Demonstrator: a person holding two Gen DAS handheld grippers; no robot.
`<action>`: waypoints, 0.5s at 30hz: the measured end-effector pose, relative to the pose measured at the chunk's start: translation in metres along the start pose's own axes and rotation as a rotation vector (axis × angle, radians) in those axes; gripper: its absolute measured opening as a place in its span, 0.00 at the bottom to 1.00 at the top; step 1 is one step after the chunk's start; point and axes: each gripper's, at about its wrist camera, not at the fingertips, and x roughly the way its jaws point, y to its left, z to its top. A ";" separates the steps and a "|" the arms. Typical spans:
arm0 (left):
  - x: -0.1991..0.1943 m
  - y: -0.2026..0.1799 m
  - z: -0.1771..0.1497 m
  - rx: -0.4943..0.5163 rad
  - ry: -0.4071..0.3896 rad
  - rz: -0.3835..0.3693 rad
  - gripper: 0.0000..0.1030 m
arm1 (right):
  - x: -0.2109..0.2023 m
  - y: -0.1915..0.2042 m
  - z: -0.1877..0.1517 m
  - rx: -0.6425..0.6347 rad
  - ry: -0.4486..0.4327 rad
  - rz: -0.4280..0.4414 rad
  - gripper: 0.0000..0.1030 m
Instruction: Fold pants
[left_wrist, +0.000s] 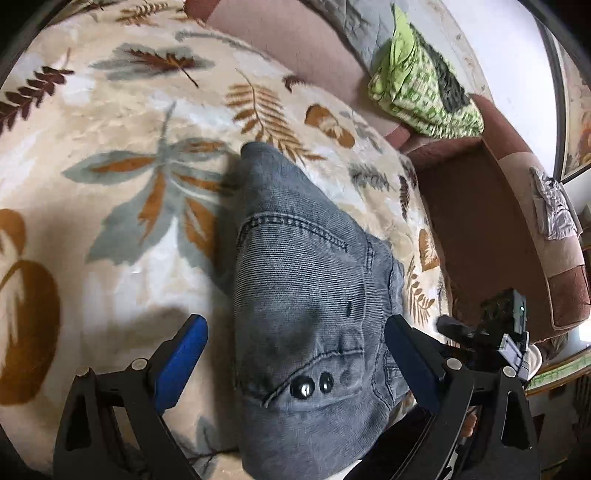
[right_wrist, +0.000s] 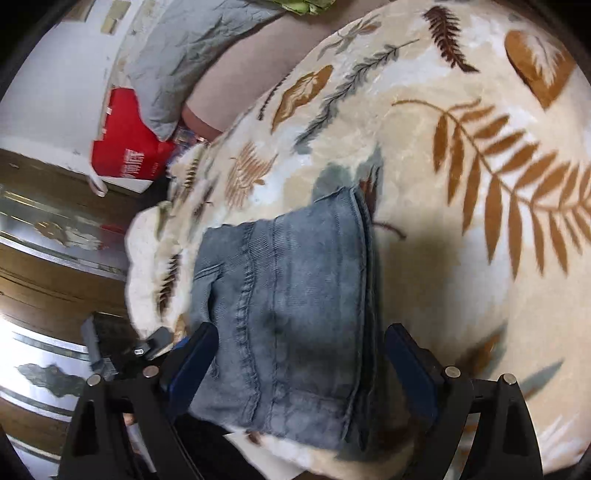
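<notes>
Claw, left (left_wrist: 295, 354): jaws spread wide, straddling pants (left_wrist: 306, 295) at pocket end, pads clear of denim, nothing gripped. Right claw (right_wrist: 301, 365) likewise released, astride folded stack's near edge, likely lining up next fold. Pants lie at frame centre on leaf-print blanket (left_wrist: 110, 221). Beyond, upper right: green patterned bundle (left_wrist: 424, 92) on sofa.
</notes>
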 end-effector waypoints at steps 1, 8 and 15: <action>0.005 0.001 0.001 -0.001 0.013 0.000 0.94 | 0.010 -0.002 0.003 -0.001 0.026 -0.015 0.90; 0.019 -0.004 -0.001 0.034 0.028 0.035 0.92 | 0.020 0.001 0.000 -0.030 0.042 -0.010 0.70; 0.027 -0.018 -0.005 0.136 0.010 0.178 0.64 | 0.033 -0.007 0.001 -0.027 0.060 -0.042 0.66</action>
